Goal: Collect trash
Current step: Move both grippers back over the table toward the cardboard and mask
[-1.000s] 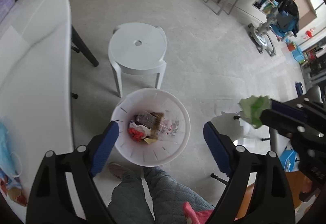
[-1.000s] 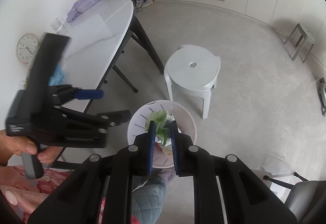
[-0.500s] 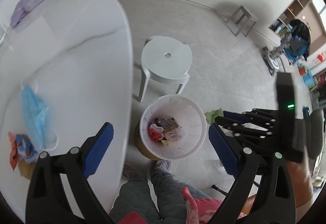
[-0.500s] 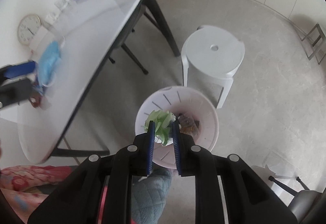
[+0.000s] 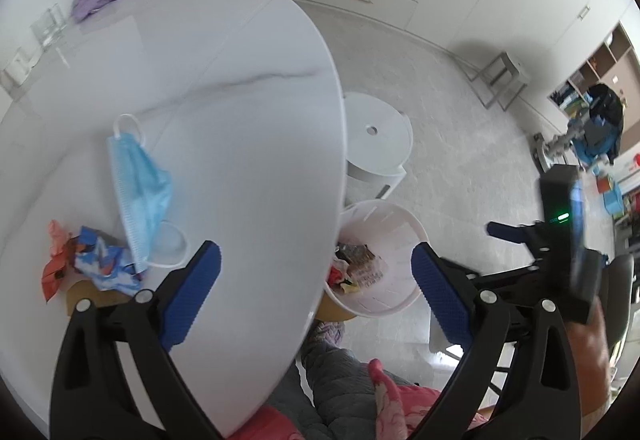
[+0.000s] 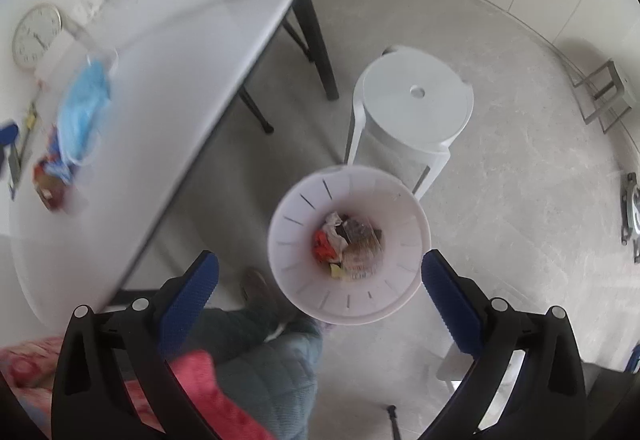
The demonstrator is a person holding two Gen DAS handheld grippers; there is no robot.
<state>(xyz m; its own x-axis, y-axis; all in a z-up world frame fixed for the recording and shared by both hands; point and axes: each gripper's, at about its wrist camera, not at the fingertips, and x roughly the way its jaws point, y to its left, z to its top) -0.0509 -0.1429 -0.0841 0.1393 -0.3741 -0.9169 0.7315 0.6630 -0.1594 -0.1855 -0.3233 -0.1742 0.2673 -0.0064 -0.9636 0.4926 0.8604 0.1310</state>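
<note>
Trash [image 6: 347, 246] lay at the bottom of the white bin [image 6: 298, 282] on the floor beside the white stool [image 6: 414, 108]: red, white and brownish scraps. The right gripper [image 6: 316, 276] hung directly over the bin, its jaws having just sprung wide apart, with nothing between the blue pads [image 6: 188, 294]. The left gripper [image 5: 316, 272] stood over the edge of the white table [image 5: 240, 128], its jaws also spread wide and having just been opening a little further, empty and touching nothing. On the table, near its left pad, lay a blue face mask [image 5: 138, 176] and crumpled red and blue wrappers [image 5: 86, 260], touching each other.
</note>
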